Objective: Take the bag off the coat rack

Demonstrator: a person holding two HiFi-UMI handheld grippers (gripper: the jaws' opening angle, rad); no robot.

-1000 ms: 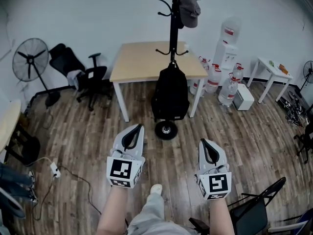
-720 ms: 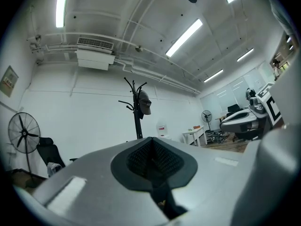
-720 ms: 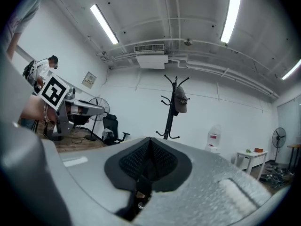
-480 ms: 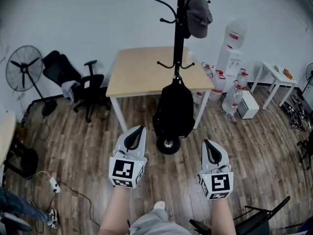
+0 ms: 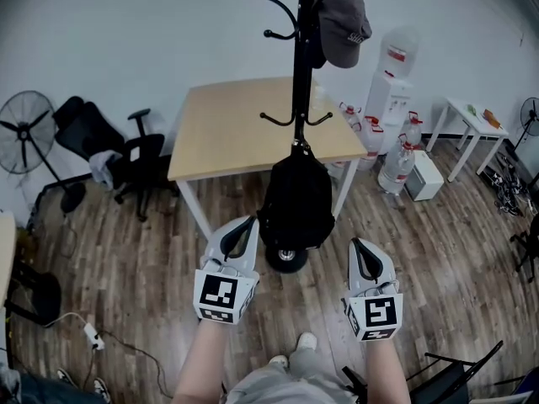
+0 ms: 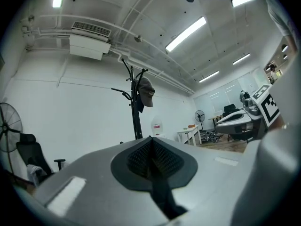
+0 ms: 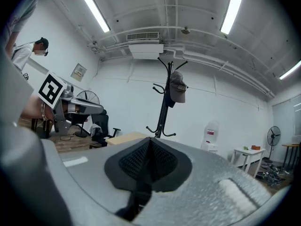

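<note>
A black backpack (image 5: 296, 202) hangs from a lower hook of the black coat rack (image 5: 301, 57), whose round base (image 5: 286, 259) rests on the wood floor. A grey cap (image 5: 344, 19) hangs near the rack's top. My left gripper (image 5: 242, 223) is shut and empty, just left of the bag's lower part. My right gripper (image 5: 360, 246) is shut and empty too, a little right of the bag and below it in the head view. In both gripper views the pole (image 6: 136, 119) (image 7: 164, 109) and cap (image 6: 146, 92) (image 7: 178, 87) stand ahead, and the bag is hidden behind the jaws.
A light wooden table (image 5: 227, 129) stands behind the rack. Water jugs and a dispenser (image 5: 396, 99) are at the right, with a small white table (image 5: 472, 120) beyond. An office chair (image 5: 126, 154) and a fan (image 5: 21, 133) are at the left. A black chair (image 5: 446, 377) is at the bottom right.
Both grippers and the head camera have come closer to the coat rack; the bag now hangs right between and just beyond the gripper tips. The jaws stayed shut.
</note>
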